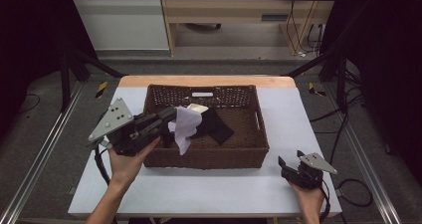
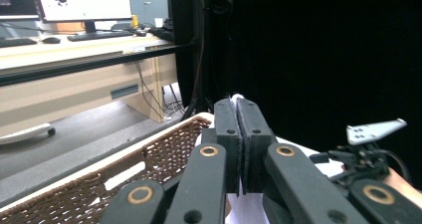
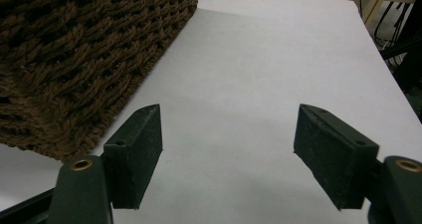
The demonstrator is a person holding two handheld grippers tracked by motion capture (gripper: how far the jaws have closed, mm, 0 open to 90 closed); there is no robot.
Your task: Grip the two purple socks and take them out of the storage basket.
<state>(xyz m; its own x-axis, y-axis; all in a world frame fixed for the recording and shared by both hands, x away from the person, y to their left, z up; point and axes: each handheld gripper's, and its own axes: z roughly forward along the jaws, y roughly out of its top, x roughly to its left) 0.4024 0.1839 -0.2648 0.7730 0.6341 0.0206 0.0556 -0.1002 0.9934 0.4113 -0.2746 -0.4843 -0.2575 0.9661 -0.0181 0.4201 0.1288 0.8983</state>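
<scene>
wicker basket [image 1: 249,154], black cloth [image 1: 215,126] inside, white cloth [image 1: 185,127] lifted

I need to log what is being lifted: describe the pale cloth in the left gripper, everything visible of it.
The pale cloth is a thin, soft-looking piece of lavender-white fabric. The left gripper is shut on its upper edge, and in the left gripper view a sliver of it peeks above the closed jaws. It hangs limp and creased over the left part of the wicker basket, its lower tip drooping toward the basket's near wall. Behind it lie a black cloth and a cream one; whether they touch it is unclear.
</scene>
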